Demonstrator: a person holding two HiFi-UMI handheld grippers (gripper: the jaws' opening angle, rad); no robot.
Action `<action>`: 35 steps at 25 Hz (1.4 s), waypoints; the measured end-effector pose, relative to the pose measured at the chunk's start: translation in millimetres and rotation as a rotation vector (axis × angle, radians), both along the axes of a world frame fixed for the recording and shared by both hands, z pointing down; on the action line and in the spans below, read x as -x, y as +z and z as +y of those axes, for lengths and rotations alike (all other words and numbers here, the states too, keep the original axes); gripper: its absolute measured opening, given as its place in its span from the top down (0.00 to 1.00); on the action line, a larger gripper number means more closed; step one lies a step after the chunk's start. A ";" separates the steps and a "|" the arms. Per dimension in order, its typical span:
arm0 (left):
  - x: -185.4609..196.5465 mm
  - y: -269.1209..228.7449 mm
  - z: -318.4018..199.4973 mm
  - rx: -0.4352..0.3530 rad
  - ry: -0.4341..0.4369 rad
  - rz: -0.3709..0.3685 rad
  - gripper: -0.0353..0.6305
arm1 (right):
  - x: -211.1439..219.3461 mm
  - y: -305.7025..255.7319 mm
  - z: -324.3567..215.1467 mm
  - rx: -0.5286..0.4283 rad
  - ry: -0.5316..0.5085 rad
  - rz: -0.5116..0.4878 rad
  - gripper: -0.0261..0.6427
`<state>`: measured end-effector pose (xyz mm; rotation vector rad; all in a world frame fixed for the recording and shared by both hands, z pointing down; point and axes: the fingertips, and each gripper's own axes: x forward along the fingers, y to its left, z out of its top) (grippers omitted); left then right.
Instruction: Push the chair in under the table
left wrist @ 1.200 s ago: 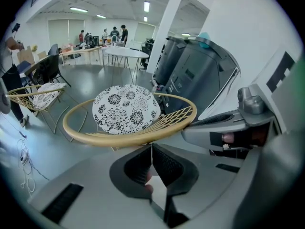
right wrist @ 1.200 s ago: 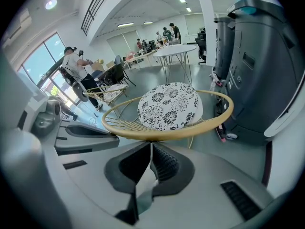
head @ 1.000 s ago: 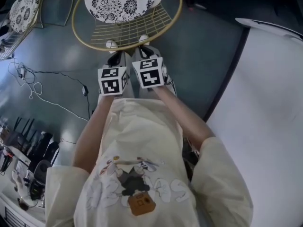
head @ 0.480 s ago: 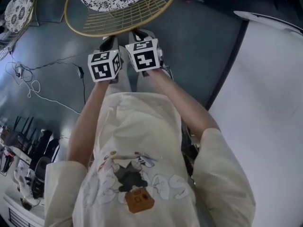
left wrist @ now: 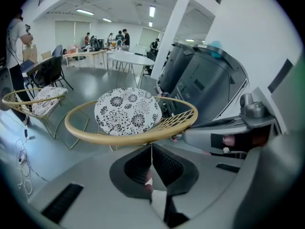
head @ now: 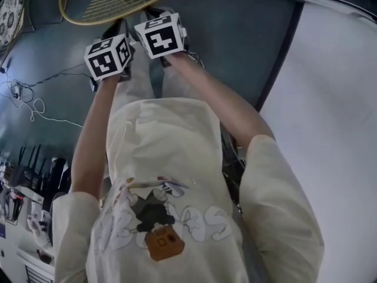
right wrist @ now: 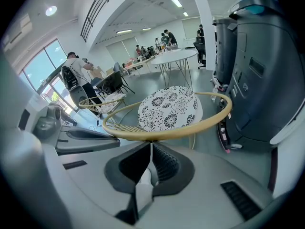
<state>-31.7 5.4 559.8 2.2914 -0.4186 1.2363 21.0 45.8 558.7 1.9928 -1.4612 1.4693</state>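
I have both tools held out at 12 o'clock ahead of the person's body, side by side, their marker cubes facing up in the head view. The left gripper (left wrist: 151,145) has its fingers pressed flat together with nothing between them, and the tips come right up under the gold rim of the chair (left wrist: 129,137). The right gripper (right wrist: 151,143) is the same: fingers closed on each other, empty, with the tips meeting the rim from below. From either gripper view I cannot tell whether the tips actually touch the rim or sit just short of it.

The chair is a round wire basket seat with a gold hoop, and a white cushion (left wrist: 127,110) with a black flower print lies in it. In the head view only the near arc of the hoop and a slice of the cushion show, at 12 o'clock against the top edge, just beyond the two cubes. The white table (head: 333,105) fills the 3 o'clock side of that view. Dark floor shows between its curved edge and the chair, so the chair stands clear of the table.

At 10 o'clock in the head view a loose cable (head: 28,97) trails across the floor, and a second chair (left wrist: 33,102) of the same kind stands past it. Far back in the room people (left wrist: 119,35) stand around tables.
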 end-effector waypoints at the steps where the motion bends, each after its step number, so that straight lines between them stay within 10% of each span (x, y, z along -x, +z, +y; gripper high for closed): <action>1: -0.5 0.2 0.7 -0.002 0.002 0.001 0.93 | -0.3 0.4 0.8 0.000 0.002 -0.001 0.94; 35: 20.4 25.5 20.1 -0.043 -0.021 0.050 0.93 | 16.9 26.6 24.5 -0.083 0.178 0.022 0.94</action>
